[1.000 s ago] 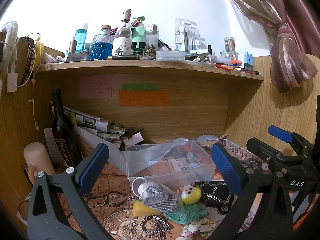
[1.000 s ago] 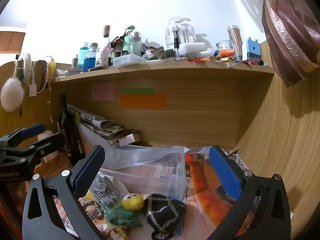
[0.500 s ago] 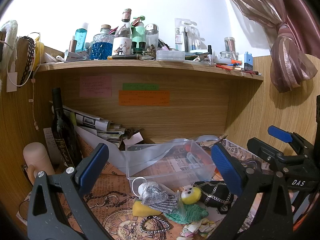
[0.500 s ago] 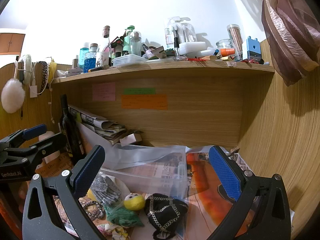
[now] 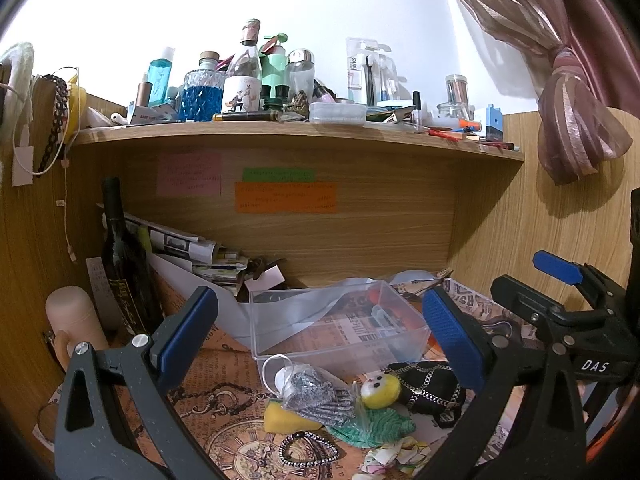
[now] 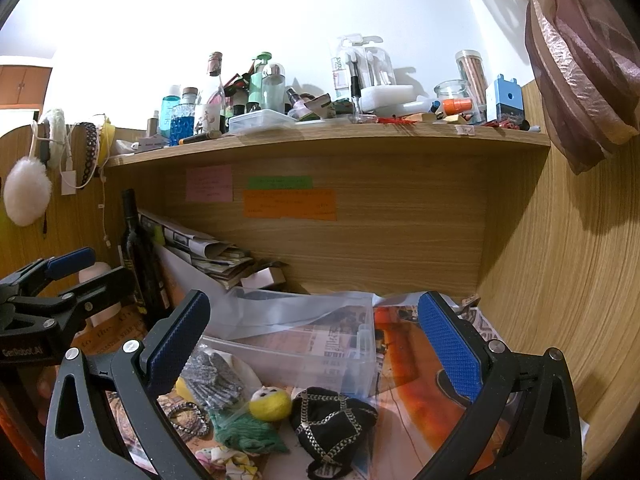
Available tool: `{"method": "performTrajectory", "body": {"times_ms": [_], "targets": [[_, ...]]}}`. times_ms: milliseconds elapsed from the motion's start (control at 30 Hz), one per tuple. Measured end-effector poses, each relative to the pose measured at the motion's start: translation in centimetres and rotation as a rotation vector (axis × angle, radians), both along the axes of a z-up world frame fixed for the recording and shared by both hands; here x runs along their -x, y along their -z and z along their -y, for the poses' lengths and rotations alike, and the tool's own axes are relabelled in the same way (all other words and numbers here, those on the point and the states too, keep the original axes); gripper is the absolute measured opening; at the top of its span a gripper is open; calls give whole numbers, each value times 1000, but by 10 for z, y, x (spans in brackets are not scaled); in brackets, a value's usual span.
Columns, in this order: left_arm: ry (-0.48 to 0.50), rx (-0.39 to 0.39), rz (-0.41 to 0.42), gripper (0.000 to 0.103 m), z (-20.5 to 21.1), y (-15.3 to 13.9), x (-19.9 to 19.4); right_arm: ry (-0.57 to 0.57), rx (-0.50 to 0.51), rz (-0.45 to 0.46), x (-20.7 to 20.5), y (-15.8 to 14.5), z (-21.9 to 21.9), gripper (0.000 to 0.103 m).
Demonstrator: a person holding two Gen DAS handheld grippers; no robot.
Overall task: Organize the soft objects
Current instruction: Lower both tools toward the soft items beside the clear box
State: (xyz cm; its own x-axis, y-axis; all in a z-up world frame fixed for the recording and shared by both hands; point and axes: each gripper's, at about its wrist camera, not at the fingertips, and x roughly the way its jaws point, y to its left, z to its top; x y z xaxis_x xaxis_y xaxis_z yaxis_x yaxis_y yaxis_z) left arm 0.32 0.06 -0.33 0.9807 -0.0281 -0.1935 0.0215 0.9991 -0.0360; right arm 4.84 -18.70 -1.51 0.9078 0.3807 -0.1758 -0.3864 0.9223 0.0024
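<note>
A clear plastic box (image 5: 340, 322) stands open on the papered desk, also in the right wrist view (image 6: 304, 344). In front of it lies a heap of soft things: a grey knit piece in a clear bag (image 5: 316, 394), a yellow round plush (image 5: 380, 389), a black pouch with chains (image 5: 430, 386), a green knit piece (image 5: 374, 426), a yellow sponge (image 5: 280, 420) and a flowered cloth (image 5: 392, 456). My left gripper (image 5: 320, 340) is open and empty above the heap. My right gripper (image 6: 316, 340) is open and empty, over the plush (image 6: 270, 402) and the pouch (image 6: 332, 424).
A dark wine bottle (image 5: 122, 256) and stacked newspapers (image 5: 188, 252) stand at the back left. A beige cylinder (image 5: 72, 320) is at the left. A beaded bracelet (image 5: 308, 446) lies near the front. A crowded shelf (image 5: 296, 136) hangs above. A wooden wall (image 6: 560, 280) closes the right side.
The right gripper has drifted slightly so the heap sits a little higher and further right in its view. The left gripper has barely moved. Both stay open.
</note>
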Motion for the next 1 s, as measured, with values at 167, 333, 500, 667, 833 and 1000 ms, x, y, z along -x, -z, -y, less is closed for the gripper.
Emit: {"method": "performTrajectory", "body": {"times_ms": [167, 333, 500, 667, 833, 1000], "targets": [[2, 2, -2, 103, 0, 0, 0, -1, 1, 0, 0, 0, -1, 103], [4, 2, -1, 103, -1, -1, 0, 0, -1, 1, 0, 0, 0, 103], [14, 4, -3, 103, -1, -1, 0, 3, 0, 0, 0, 0, 0, 103], [15, 4, -7, 103, -1, 0, -1, 1, 0, 0, 0, 0, -1, 103], [22, 23, -54, 103, -7, 9, -9, 4, 8, -17, -1, 3, -4, 103], [9, 17, -170, 103, -18, 38, -28, 5, 44, -83, -13, 19, -6, 103]]}}
